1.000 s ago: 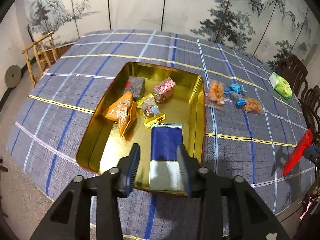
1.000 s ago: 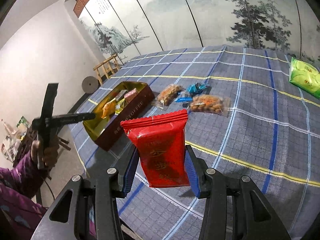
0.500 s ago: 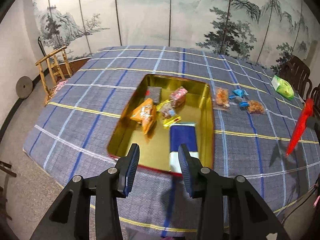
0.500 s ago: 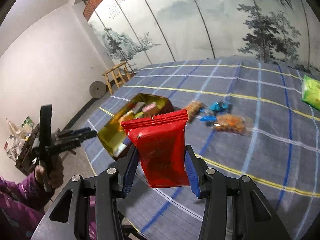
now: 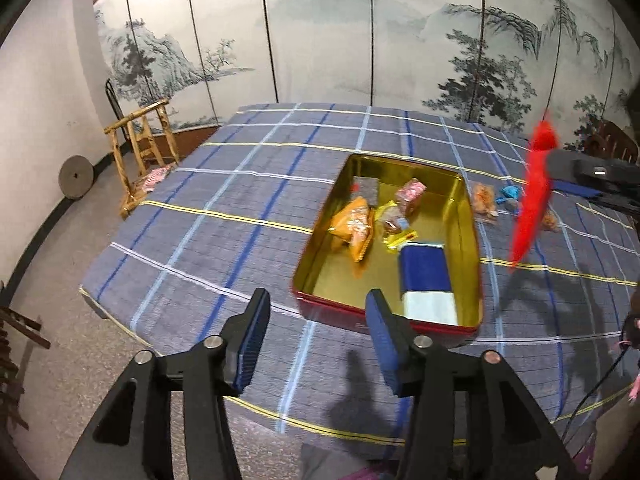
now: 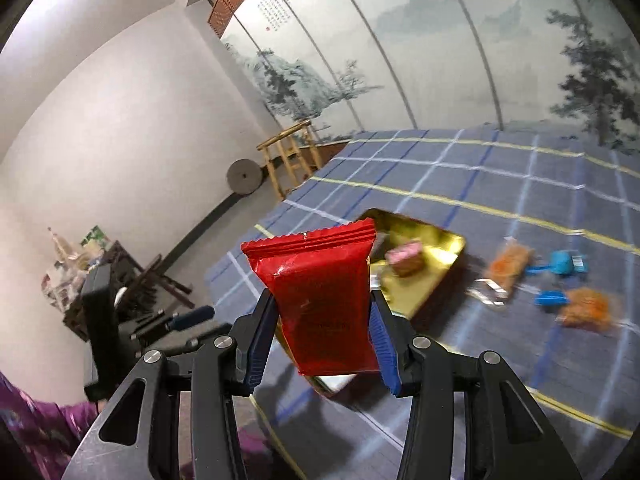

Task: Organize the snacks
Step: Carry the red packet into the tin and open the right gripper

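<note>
A gold tin (image 5: pixel 312 264) with a red outer wall sits on the checked tablecloth. Inside lie a blue-and-white packet (image 5: pixel 426 280), an orange packet (image 5: pixel 354 228), a pink candy (image 5: pixel 410 192), a grey packet (image 5: pixel 366 188) and a yellow wrapper (image 5: pixel 400 236). My left gripper (image 5: pixel 314 336) hangs before the tin's near wall, its jaws opening, nothing between them. My right gripper (image 6: pixel 322 336) is shut on a red packet (image 6: pixel 320 292), held upright above the tin (image 6: pixel 440 276); in the left wrist view the red packet (image 5: pixel 534 196) shows edge-on to the tin's right.
Loose snacks lie right of the tin: two orange nut packets (image 6: pixel 508 268) (image 6: pixel 588 310) and blue candies (image 6: pixel 566 262). A wooden stand (image 5: pixel 142 152) and a stone wheel (image 5: pixel 76 176) are on the floor at left. A painted screen (image 5: pixel 360 40) backs the table.
My left gripper drew back from the tin, leaving the blue-and-white packet inside, and its jaws widened. My right gripper carried the red packet leftward until it hangs over the tin.
</note>
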{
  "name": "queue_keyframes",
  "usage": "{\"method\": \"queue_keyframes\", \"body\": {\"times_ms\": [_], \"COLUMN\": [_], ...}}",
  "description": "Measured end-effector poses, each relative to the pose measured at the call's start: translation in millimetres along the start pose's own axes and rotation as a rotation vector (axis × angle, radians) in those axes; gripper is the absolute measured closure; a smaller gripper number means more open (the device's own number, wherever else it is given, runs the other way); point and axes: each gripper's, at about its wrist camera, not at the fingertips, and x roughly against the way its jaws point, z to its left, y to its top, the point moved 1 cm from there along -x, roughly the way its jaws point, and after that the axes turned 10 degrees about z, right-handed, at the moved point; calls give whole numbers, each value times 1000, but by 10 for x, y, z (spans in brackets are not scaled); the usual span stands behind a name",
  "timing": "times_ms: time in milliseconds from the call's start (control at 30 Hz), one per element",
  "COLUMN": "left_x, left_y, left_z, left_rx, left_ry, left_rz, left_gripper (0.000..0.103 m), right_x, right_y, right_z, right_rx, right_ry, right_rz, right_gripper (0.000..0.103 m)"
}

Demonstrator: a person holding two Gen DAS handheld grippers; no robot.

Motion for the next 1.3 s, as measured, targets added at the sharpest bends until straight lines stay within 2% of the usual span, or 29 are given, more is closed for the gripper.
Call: {"method": "queue_keyframes", "body": {"times_ms": [233,400,500,567,900,1200,1300], "left_x": [17,0,-5,-14,-67,-102,-105], "left_y": [-38,-60,-69,-72,-86,-96,-94], "left_z": [76,112,158,192,284,289,277], "left_rx": [-18,-28,-23,-19,-11,-12,-13], "left_ry": [33,48,48,45,28,34,35], "left_rz": [-40,-50,-55,-58,-51,-37,-38], "left_gripper": [50,50,43,43,41,40,35], "right_x": [-807,-1218,-1427,-1517,-1719,-1526,-1338], "right_y": [100,93,87,94,140,135,80], "right_z": [28,-11,-22,-14,63,190,229], "right_rx": [-78,-124,-148,-153,-175,-154,-136], "right_ry": [44,40,33,26,1,9,0], "right_rz": [98,153,184,199,226,164,121], "right_gripper": [56,56,56,56,58,58,58]}}
